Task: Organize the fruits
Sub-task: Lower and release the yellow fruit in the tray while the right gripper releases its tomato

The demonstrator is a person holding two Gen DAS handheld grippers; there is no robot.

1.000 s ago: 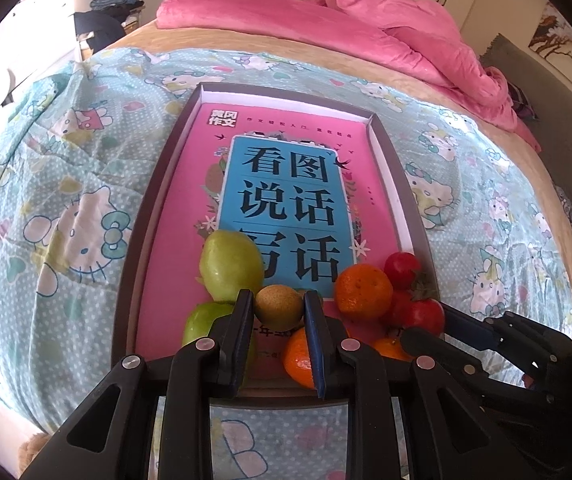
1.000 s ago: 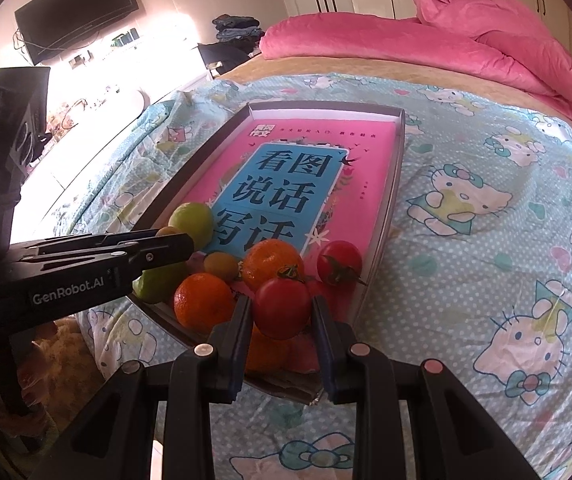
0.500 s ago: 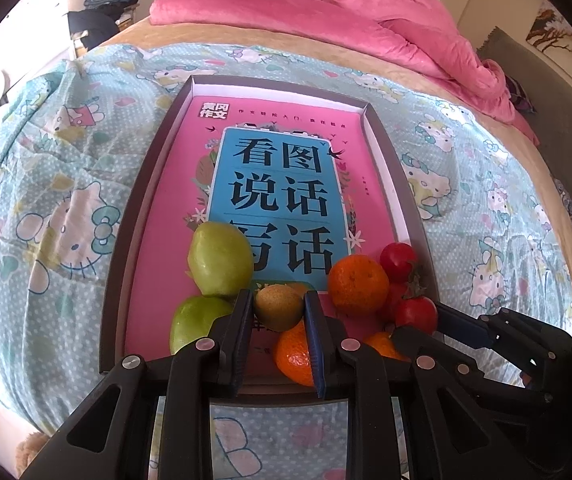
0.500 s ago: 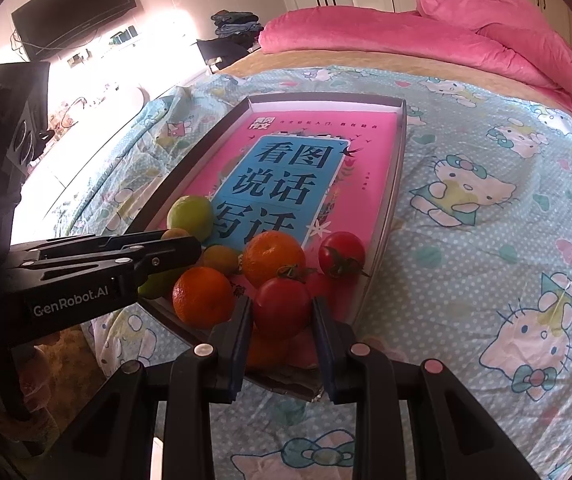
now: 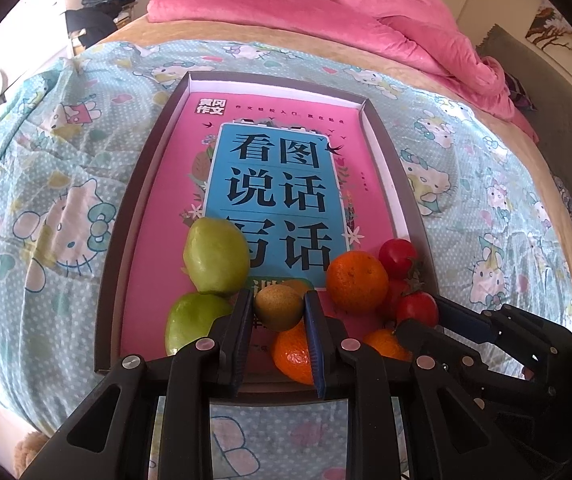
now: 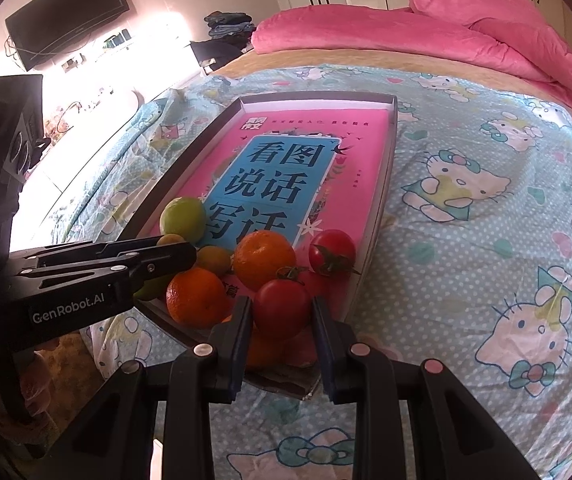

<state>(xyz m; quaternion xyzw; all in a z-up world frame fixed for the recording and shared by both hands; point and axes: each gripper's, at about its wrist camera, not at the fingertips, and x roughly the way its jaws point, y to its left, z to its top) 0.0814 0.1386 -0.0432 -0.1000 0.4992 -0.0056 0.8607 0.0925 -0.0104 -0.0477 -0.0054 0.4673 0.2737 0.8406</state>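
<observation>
Already your left gripper [image 5: 278,307] is clamped on the kiwi [image 5: 278,307] and your right gripper [image 6: 281,312] on a tomato [image 6: 281,309], both over the crowded near end of the tray [image 5: 141,184], whose free length runs straight ahead, away from you.

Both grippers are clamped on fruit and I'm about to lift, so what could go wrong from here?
1. The left hand-held gripper holds the kiwi only at its fingertips, so the round fruit may slip out.
2. The tomato in the right hand-held gripper is soft and could bruise or split.
3. The fruits are piled together at the near end of the tray; lifting either one may set an orange rolling over the low rim.
</observation>
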